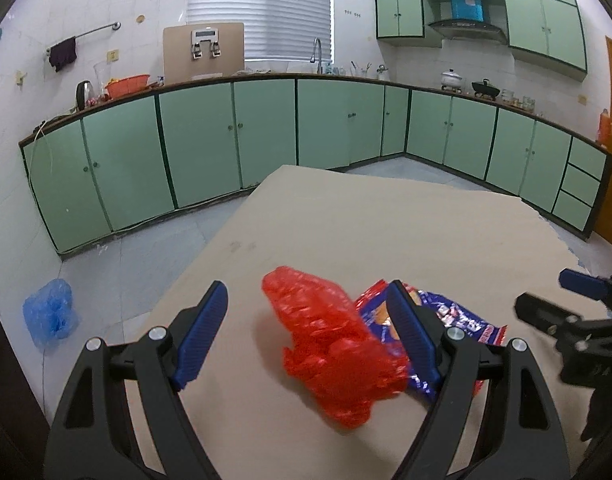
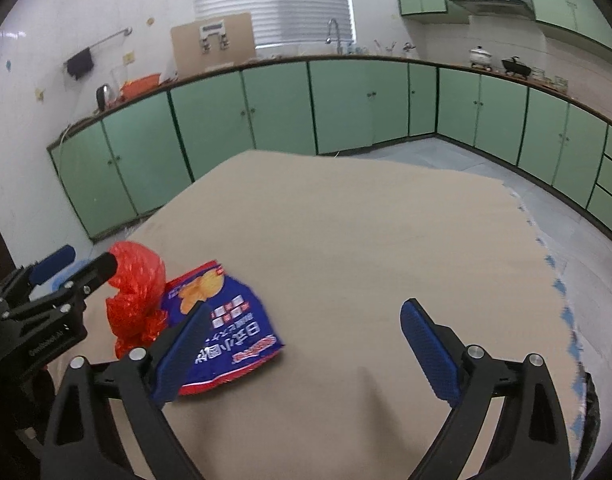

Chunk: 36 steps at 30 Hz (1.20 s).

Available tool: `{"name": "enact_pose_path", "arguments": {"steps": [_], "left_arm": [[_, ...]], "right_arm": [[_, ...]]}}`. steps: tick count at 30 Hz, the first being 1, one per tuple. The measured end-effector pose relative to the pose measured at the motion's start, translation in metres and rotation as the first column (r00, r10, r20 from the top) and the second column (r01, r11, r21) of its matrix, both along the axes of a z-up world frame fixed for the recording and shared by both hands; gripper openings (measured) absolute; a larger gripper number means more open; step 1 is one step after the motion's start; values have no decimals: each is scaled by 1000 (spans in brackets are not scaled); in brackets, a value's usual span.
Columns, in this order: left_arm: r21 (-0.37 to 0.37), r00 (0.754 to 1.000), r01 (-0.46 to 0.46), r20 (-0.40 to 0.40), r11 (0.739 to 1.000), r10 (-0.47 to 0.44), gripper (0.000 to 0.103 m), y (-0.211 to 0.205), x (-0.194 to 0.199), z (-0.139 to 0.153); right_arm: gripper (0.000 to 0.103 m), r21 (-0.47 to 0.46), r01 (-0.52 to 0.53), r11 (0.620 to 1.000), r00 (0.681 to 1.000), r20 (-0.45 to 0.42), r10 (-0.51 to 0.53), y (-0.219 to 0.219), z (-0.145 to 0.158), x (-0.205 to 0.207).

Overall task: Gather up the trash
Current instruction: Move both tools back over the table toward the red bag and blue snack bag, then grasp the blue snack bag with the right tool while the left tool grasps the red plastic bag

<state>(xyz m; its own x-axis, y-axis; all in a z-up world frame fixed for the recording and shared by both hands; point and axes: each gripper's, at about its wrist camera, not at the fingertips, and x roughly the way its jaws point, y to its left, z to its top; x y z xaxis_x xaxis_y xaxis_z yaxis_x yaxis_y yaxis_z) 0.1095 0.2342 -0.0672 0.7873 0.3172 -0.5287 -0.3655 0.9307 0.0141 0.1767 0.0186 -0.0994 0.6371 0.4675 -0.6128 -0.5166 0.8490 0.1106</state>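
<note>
1. Left wrist view: the left gripper (image 1: 306, 328), jaws spread and empty, frames the crumpled red plastic bag (image 1: 330, 344) on the beige tabletop (image 1: 366, 220); I'd pinch its bunched middle.
2. Right wrist view: the right gripper (image 2: 306, 352), also released, hovers beside the flat blue chip packet (image 2: 225, 320), which touches the red bag.

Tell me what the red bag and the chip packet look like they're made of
Red bag: thin plastic film, likely polyethylene; it is crumpled, translucent and glints at the creases. Chip packet: glossy printed plastic or foil laminate, judging by its sheen, sharp printing and stiff flat shape; its inside is not visible.
</note>
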Motion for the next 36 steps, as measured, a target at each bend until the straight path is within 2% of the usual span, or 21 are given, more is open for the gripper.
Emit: {"name": "enact_pose_path", "arguments": {"steps": [8, 11, 17, 20, 22, 26, 31, 32, 33, 36], "left_arm": [[-11, 1000, -7, -21, 1000, 7, 79, 11, 1, -9], [-19, 1000, -13, -29, 1000, 13, 79, 10, 1, -14], [-25, 999, -15, -42, 1000, 14, 79, 9, 3, -20], [-27, 999, -12, -48, 1000, 11, 79, 8, 4, -20], [-33, 998, -8, -56, 999, 6, 79, 6, 7, -20], [-39, 997, 5, -71, 999, -8, 79, 3, 11, -21], [-53, 995, 14, -96, 999, -19, 79, 0, 16, -27], [-60, 994, 16, -105, 998, -22, 77, -1, 17, -28], [-66, 993, 17, -114, 998, -25, 75, 0, 18, -31], [-92, 988, 29, -146, 995, -42, 66, -1, 24, -37]], "right_arm": [[89, -40, 27, 999, 995, -96, -31, 16, -24, 16], [84, -49, 36, 998, 991, -125, -42, 19, -29, 20], [64, -69, 0, 998, 987, -158, -11, 25, -32, 22], [47, -71, -23, 997, 987, -158, 11, 29, -32, 21], [29, -69, -40, 997, 987, -156, 29, 30, -31, 19], [10, -61, -44, 997, 989, -145, 35, 27, -28, 17], [6, -27, -9, 1000, 992, -126, 5, 14, -22, 15], [5, -21, 1, 1000, 993, -120, -4, 12, -21, 15], [0, -18, 15, 1000, 994, -110, -16, 8, -18, 15], [0, -18, 47, 999, 996, -81, -48, -2, -13, 17]]}}
